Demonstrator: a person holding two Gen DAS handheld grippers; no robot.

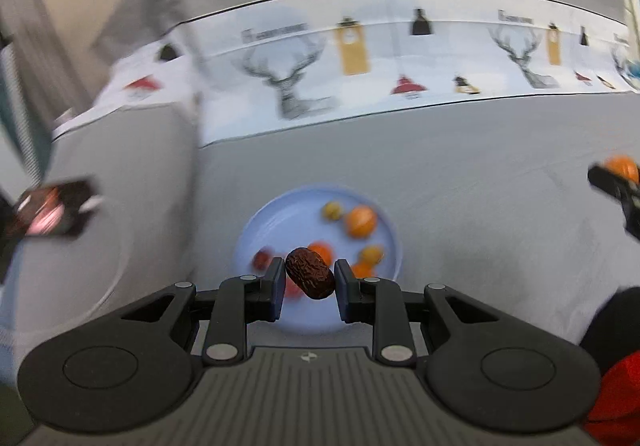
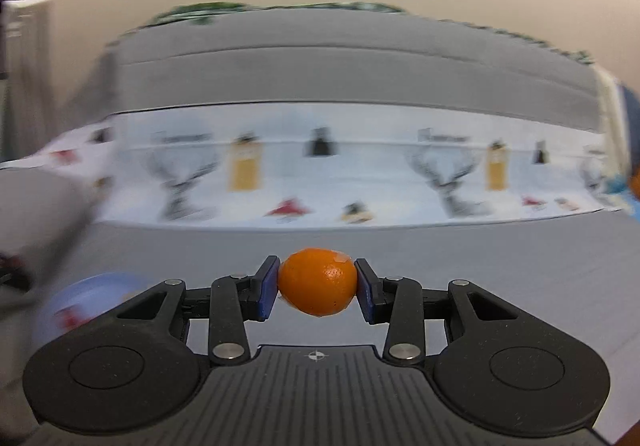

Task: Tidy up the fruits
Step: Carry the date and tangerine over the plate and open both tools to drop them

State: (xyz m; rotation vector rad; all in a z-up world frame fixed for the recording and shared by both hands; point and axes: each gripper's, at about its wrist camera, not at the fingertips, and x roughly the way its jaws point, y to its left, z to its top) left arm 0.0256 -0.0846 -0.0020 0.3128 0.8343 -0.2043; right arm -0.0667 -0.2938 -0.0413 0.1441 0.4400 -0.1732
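My left gripper (image 1: 309, 278) is shut on a wrinkled dark brown date (image 1: 310, 273) and holds it above a pale blue plate (image 1: 276, 218). On the plate lie several small fruits: orange ones (image 1: 361, 221), a yellow-green one (image 1: 332, 210) and a red one (image 1: 262, 259). My right gripper (image 2: 317, 288) is shut on a small orange (image 2: 317, 282) above the grey cloth. In the left wrist view it shows at the far right (image 1: 614, 176) with the orange (image 1: 622, 166). The plate's edge shows at lower left in the right wrist view (image 2: 92, 286).
A grey cloth (image 1: 480, 174) covers the surface, with a white band printed with deer heads (image 1: 292, 86) behind it. A grey cushion or box (image 1: 132, 182) stands left of the plate. A phone-like dark object (image 1: 56, 208) is at far left.
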